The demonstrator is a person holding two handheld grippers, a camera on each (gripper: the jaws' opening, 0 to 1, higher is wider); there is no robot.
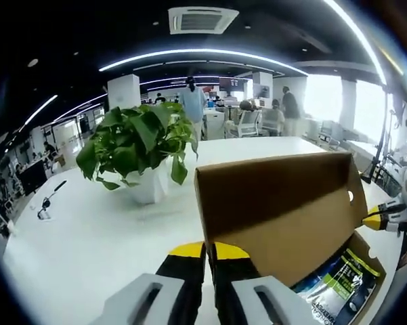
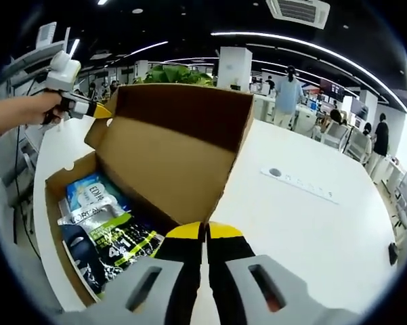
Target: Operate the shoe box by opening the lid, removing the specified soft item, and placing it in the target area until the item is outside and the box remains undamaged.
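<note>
A brown cardboard shoe box (image 2: 61,196) stands on a white table (image 2: 311,230) with its lid (image 2: 169,156) raised upright. Several soft plastic packets lie inside, among them a blue-and-white one (image 2: 95,196) and a black-and-green one (image 2: 122,240). My right gripper (image 2: 204,231) is shut at the lid's near corner edge. A hand holds my left gripper (image 2: 88,107) against the lid's far corner. In the left gripper view my left gripper (image 1: 208,252) is shut at the edge of the lid (image 1: 277,210). My right gripper (image 1: 382,218) touches the lid's opposite side above the packets (image 1: 338,284).
A potted green plant (image 1: 139,145) in a white pot stands on the table just beyond the box. A white power strip (image 2: 301,183) lies to the right of the box. A small black-and-white object (image 1: 47,203) rests near the table's far-left edge. People and desks fill the background.
</note>
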